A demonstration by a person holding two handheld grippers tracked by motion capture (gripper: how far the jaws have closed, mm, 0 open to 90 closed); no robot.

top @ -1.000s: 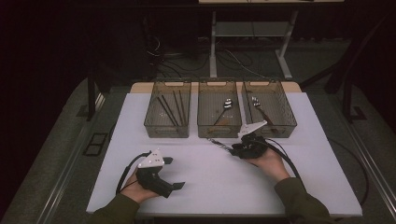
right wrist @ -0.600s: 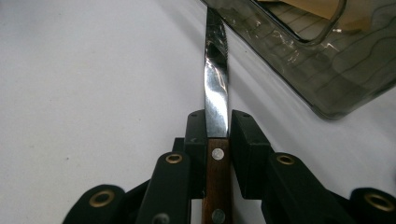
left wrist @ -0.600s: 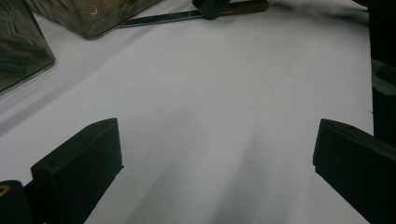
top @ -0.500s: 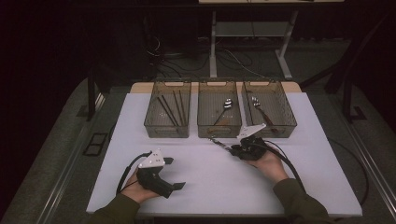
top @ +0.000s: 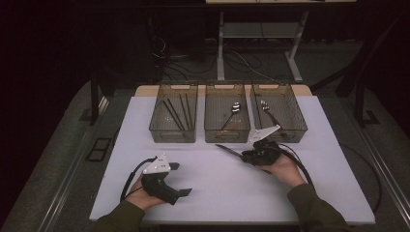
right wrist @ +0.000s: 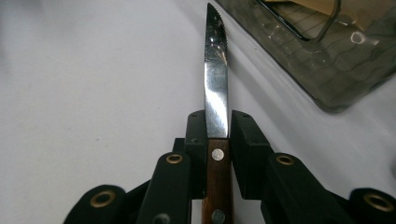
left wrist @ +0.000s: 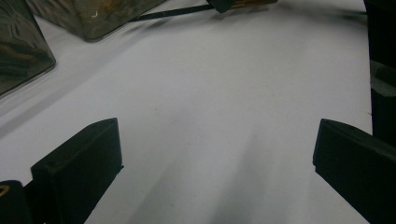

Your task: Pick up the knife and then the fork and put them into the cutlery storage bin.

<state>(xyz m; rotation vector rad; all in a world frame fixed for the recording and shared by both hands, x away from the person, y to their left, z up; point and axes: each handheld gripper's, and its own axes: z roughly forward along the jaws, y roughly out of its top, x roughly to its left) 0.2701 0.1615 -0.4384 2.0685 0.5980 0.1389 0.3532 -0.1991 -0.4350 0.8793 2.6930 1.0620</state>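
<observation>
A steak knife (right wrist: 215,84) with a serrated steel blade and a brown riveted wooden handle sticks out from my right gripper (right wrist: 217,122), whose jaws are shut on it where blade meets handle. In the high view the right gripper (top: 251,155) hangs just in front of the middle bin (top: 227,131), and the knife (top: 229,150) points left over the white table (top: 290,193). My left gripper (top: 180,180) stands open near the front left of the table, jaws wide apart with bare table between them. Its two fingers (left wrist: 81,163) frame white surface.
Three clear smoky bins line the table's back. The left bin (top: 173,132) holds dark chopsticks, the middle one spoons, the right bin (top: 290,130) forks. A cable (top: 300,162) trails from the right gripper. Dark floor lies around the table.
My right gripper has drifted slightly left and toward the table's front with the knife. The left gripper has barely moved.
</observation>
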